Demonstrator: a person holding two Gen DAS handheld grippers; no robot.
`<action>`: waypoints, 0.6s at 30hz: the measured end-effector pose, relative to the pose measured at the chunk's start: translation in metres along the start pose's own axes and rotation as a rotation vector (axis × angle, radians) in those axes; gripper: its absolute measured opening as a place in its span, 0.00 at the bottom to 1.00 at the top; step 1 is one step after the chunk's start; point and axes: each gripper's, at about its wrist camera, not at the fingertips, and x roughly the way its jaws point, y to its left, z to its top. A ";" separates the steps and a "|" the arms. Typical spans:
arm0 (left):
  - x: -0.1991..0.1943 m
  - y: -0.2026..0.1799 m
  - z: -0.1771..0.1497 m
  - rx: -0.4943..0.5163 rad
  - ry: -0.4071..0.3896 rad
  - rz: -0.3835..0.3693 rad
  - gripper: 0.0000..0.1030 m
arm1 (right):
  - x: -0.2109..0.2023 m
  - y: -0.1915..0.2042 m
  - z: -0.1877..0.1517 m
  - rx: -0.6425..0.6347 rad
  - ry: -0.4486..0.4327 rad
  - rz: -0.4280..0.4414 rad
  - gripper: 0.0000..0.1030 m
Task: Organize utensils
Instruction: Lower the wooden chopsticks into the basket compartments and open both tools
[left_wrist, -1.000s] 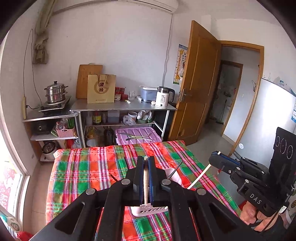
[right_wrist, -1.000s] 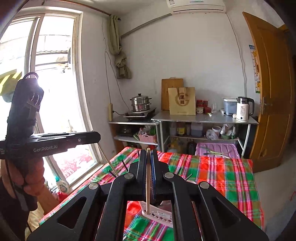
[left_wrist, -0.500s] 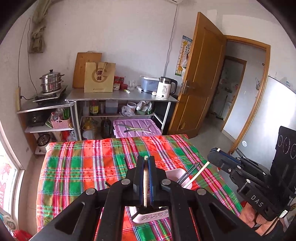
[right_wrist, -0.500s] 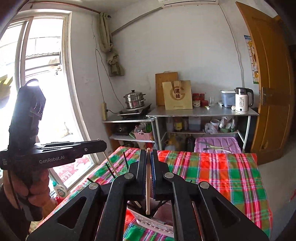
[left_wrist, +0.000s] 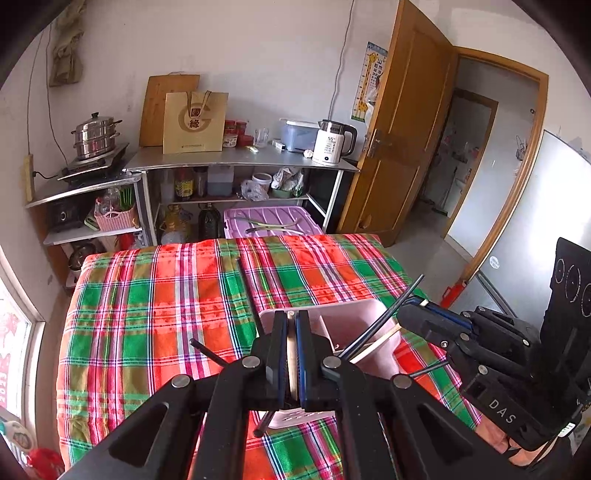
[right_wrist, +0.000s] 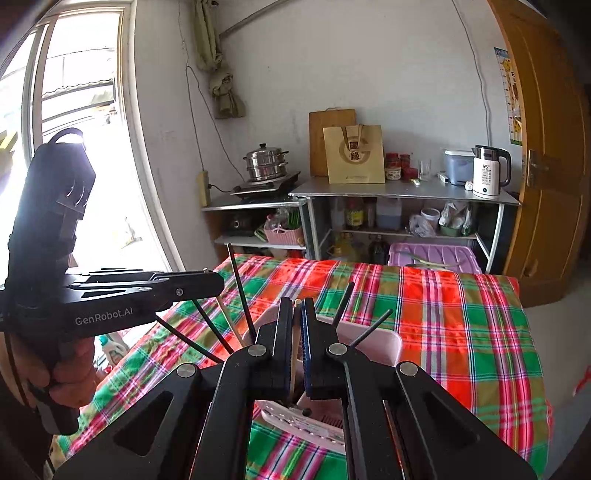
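Left gripper (left_wrist: 291, 328): jaws clamped on a pale wooden chopstick (left_wrist: 291, 354), thin and smooth. Right gripper (right_wrist: 295, 325): jaws likewise closed on a second pale wooden chopstick (right_wrist: 293, 365). Both held over a pink plastic utensil holder (left_wrist: 354, 321) with perforated base, on red-green plaid cloth over the table (left_wrist: 155, 314). Slim black chopsticks (right_wrist: 240, 291) stand splayed in the holder (matte, straight).

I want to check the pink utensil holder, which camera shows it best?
The left wrist view: the pink utensil holder shows its open compartments and rim there. The right wrist view shows only its far rim and slotted base behind the claw.
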 end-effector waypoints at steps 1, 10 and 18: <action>0.002 0.000 -0.001 0.004 0.008 0.007 0.04 | 0.002 0.000 -0.002 -0.002 0.013 0.000 0.04; 0.008 0.002 -0.006 0.011 0.030 0.033 0.05 | 0.006 -0.002 -0.010 -0.014 0.061 0.003 0.05; -0.024 -0.005 -0.009 0.026 -0.032 0.029 0.06 | -0.022 -0.002 -0.004 -0.014 0.005 -0.015 0.10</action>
